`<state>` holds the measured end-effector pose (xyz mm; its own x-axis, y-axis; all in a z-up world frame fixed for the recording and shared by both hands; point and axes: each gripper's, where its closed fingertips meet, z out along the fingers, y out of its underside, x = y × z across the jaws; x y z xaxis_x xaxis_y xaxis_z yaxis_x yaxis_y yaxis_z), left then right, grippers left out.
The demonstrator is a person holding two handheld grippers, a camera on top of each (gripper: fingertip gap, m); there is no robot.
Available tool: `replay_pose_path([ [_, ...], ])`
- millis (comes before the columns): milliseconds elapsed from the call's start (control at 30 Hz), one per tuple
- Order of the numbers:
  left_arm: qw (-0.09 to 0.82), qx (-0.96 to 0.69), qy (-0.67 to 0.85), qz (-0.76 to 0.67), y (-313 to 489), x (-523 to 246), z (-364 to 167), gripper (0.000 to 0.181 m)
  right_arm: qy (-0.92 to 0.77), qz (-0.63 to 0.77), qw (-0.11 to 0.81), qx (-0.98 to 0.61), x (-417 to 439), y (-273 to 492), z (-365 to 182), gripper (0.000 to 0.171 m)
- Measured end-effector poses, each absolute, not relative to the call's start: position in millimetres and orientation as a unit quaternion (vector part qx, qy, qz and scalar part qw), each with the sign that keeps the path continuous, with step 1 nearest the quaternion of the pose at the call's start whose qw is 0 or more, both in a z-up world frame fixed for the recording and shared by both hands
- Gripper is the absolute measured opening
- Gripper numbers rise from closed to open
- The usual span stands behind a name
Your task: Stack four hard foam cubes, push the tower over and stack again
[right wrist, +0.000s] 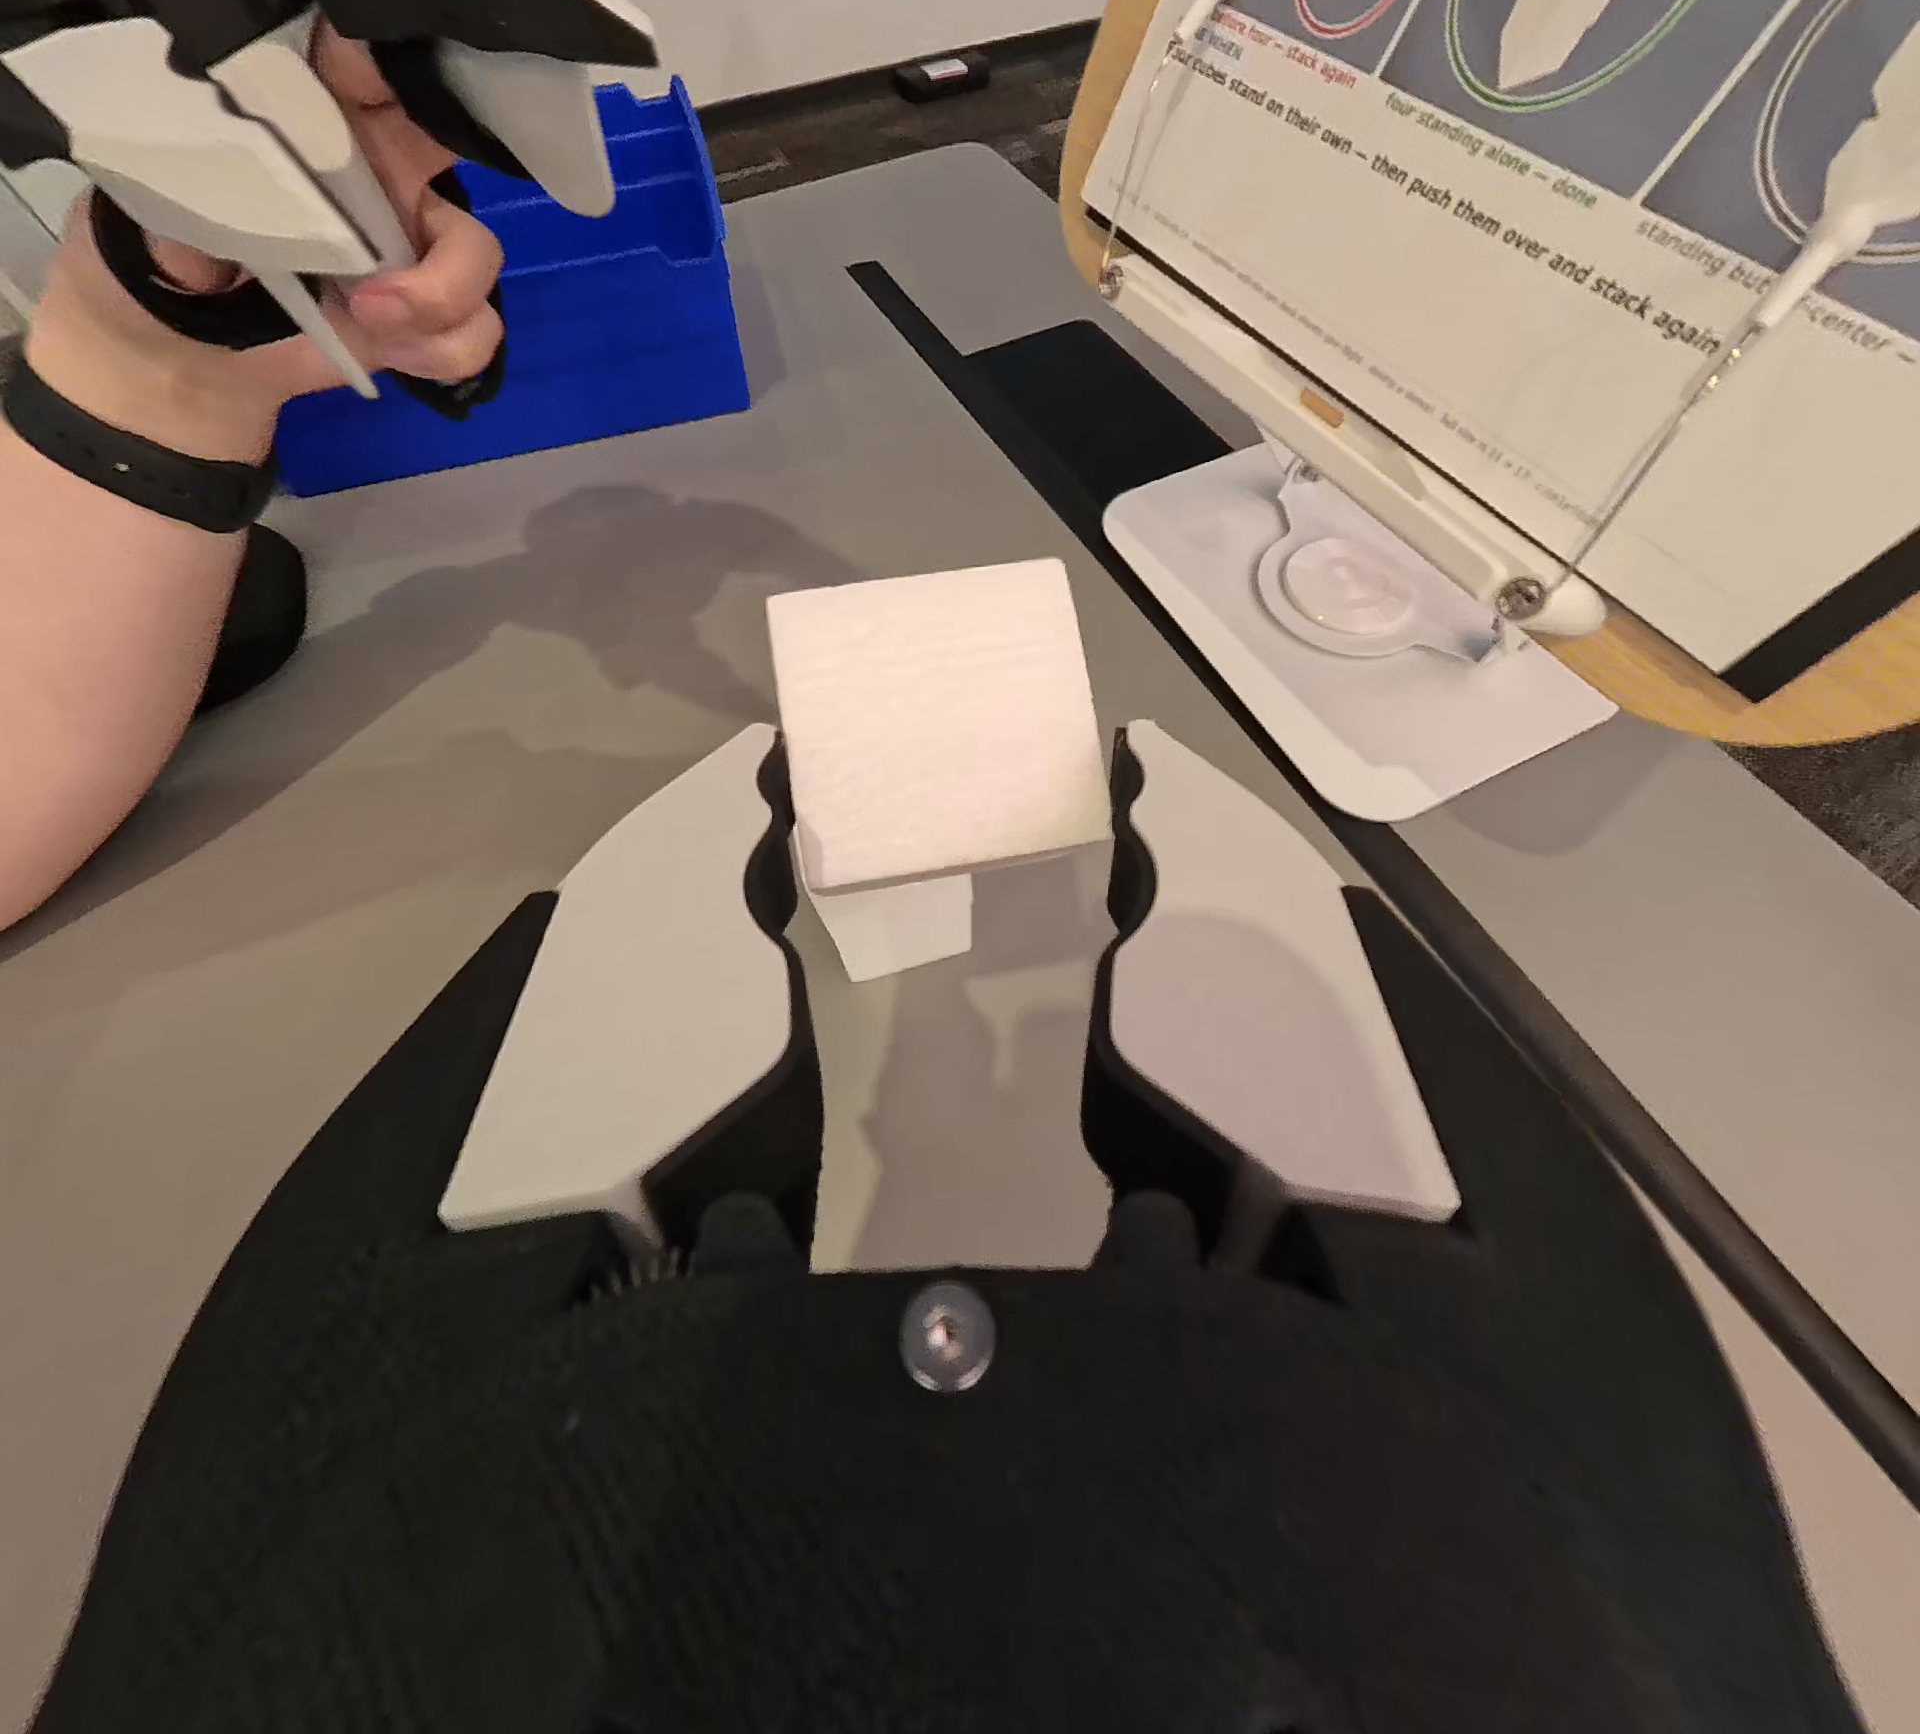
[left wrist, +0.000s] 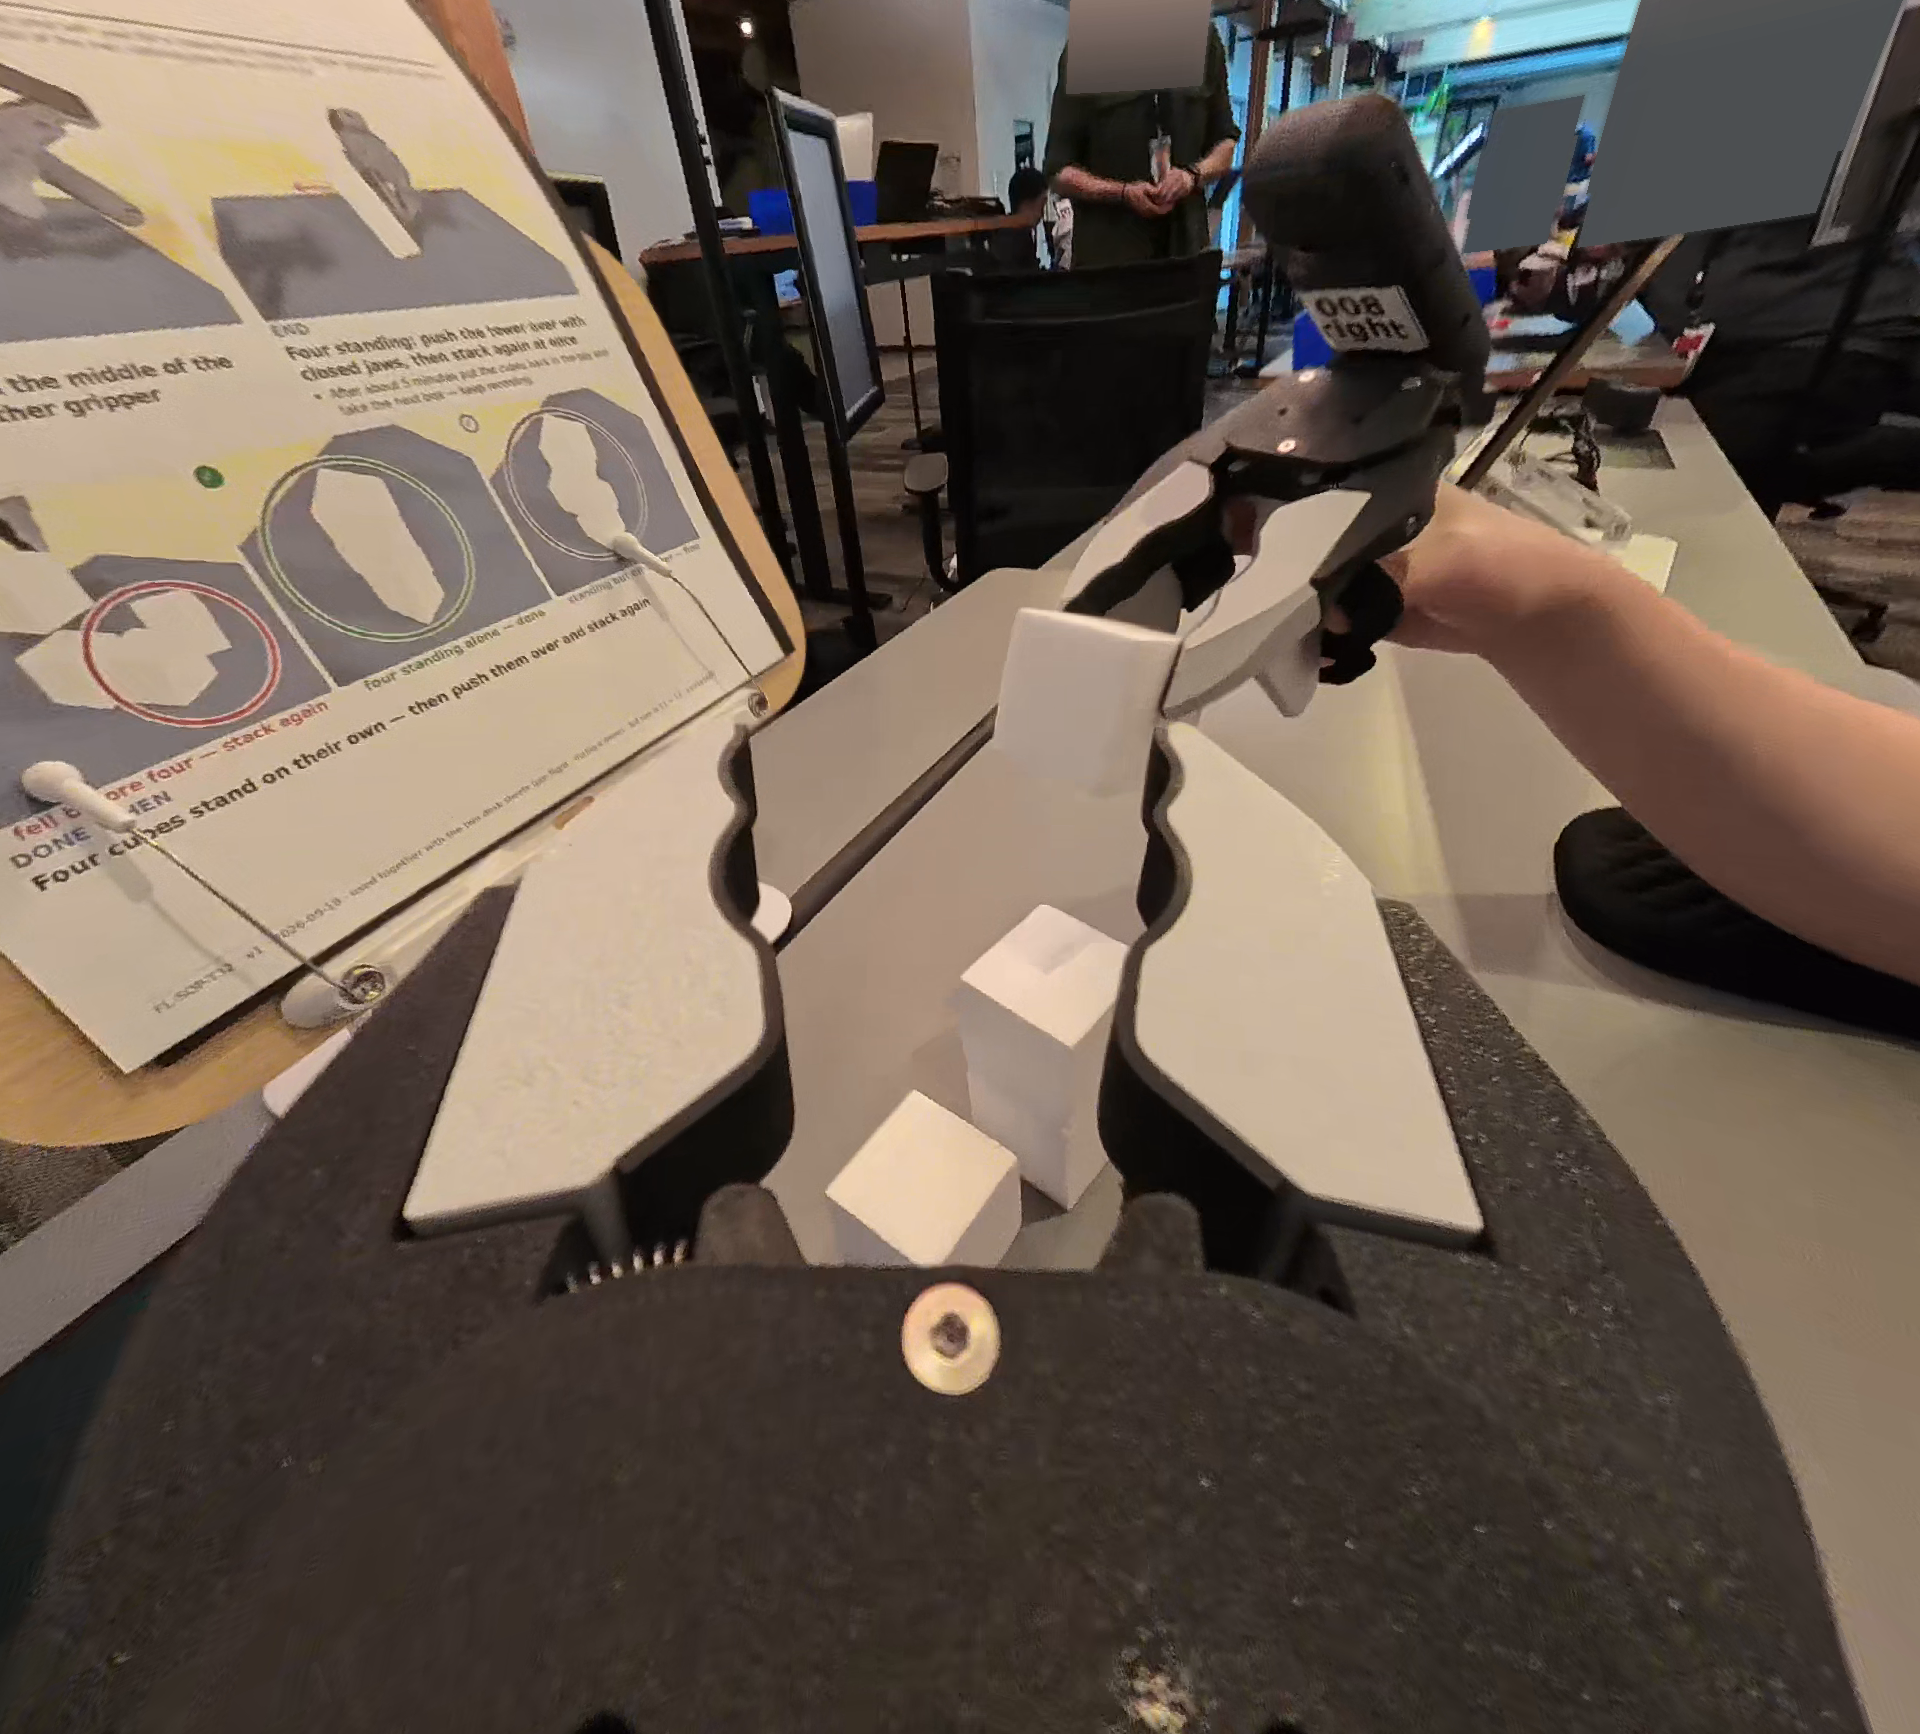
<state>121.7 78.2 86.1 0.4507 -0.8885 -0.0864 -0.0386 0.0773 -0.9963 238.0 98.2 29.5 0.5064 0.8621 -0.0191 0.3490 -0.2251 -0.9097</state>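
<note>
The right tool (right wrist: 943, 785) grips a white foam cube (right wrist: 935, 718) between its fingertips, holding it in the air just above a two-cube stack (left wrist: 1039, 1050) on the grey tabletop (right wrist: 520, 749). In the left wrist view the same tool slopes down from the upper right, its handle held in a bare hand (left wrist: 1455, 572) whose forearm reaches in from the right edge and rests near a black pad (left wrist: 1704, 915). From the right wrist view only part of the stack shows, under the held cube. A fourth cube (left wrist: 925, 1175) sits alone on the tabletop just beside the stack's base, nearer the left tool's body.

The left tool (left wrist: 945, 780) stands raised above the tabletop with its jaws wide and nothing between them; the stack and the loose cube show through the gap below. In the right wrist view it hangs at upper left, fingers pointing down, held by a hand (right wrist: 416, 282) with a black band on the wrist.

An instruction sheet on a wooden stand (right wrist: 1455, 230) rises at the tabletop's edge, and a blue bin (right wrist: 582, 313) sits behind the left tool.
</note>
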Motion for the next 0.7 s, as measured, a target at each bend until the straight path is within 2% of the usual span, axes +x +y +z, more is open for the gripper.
replay_pose_path([
  [133, 0.620, -0.579, 0.385, -0.364, 79, 117, 91, 0.069, -0.433, 0.264, 0.447, -0.737, 223, 99, 27, 0.059],
  [367, 0.630, -0.587, 0.397, -0.318, 80, 107, 94, 0.070, -0.475, 0.216, 0.381, -0.763, 197, 98, -9, 0.059],
  [500, 0.631, -0.583, 0.389, -0.333, 80, 104, 98, 0.069, -0.499, 0.168, 0.370, -0.765, 196, 100, -17, 0.060],
  [700, 0.616, -0.603, 0.389, -0.326, 87, 104, 85, 0.069, -0.496, 0.175, 0.364, -0.769, 193, 100, -21, 0.060],
])
